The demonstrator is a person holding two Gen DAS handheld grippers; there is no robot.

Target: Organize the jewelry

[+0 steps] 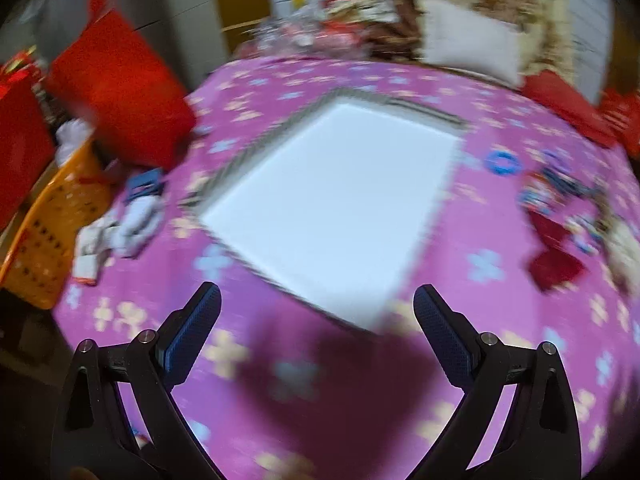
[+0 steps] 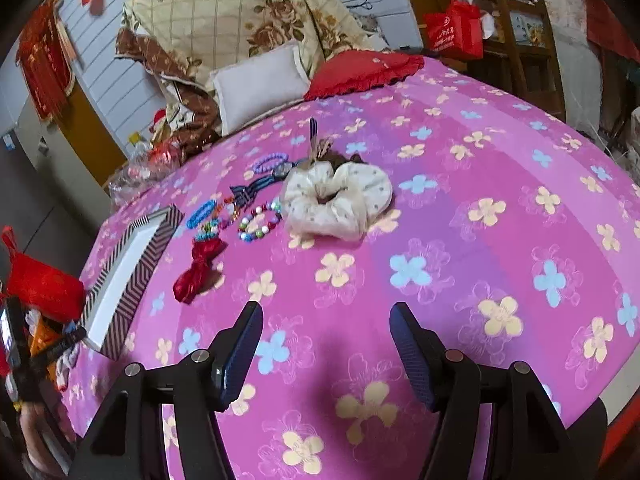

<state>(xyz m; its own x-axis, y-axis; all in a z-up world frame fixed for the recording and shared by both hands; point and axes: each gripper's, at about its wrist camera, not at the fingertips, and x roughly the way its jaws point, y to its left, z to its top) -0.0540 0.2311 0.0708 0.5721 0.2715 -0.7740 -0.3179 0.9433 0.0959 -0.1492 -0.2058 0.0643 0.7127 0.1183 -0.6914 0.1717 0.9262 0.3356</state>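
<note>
A striped-rim box with a white inside (image 1: pixel 336 204) lies on the pink flowered bedspread; it also shows at the left of the right wrist view (image 2: pixel 132 260). Beside it lie a red bow (image 2: pixel 198 270), a blue hair ring (image 2: pixel 202 212), a multicoloured bead bracelet (image 2: pixel 260 222), a purple bead bracelet (image 2: pixel 270 162), a dark striped ribbon tie (image 2: pixel 256 188) and a cream scrunchie (image 2: pixel 340 198). In the left wrist view the blue ring (image 1: pixel 502 162) and red bow (image 1: pixel 554 258) are blurred at right. My left gripper (image 1: pixel 318 300) is open and empty before the box. My right gripper (image 2: pixel 326 316) is open and empty, short of the jewelry.
A red bag (image 1: pixel 120 76) and an orange basket (image 1: pixel 52 236) stand left of the bed. A white pillow (image 2: pixel 260 84), a red cushion (image 2: pixel 360 70) and a folded floral quilt (image 2: pixel 240 12) lie at the head. A wooden chair (image 2: pixel 520 32) stands at the right.
</note>
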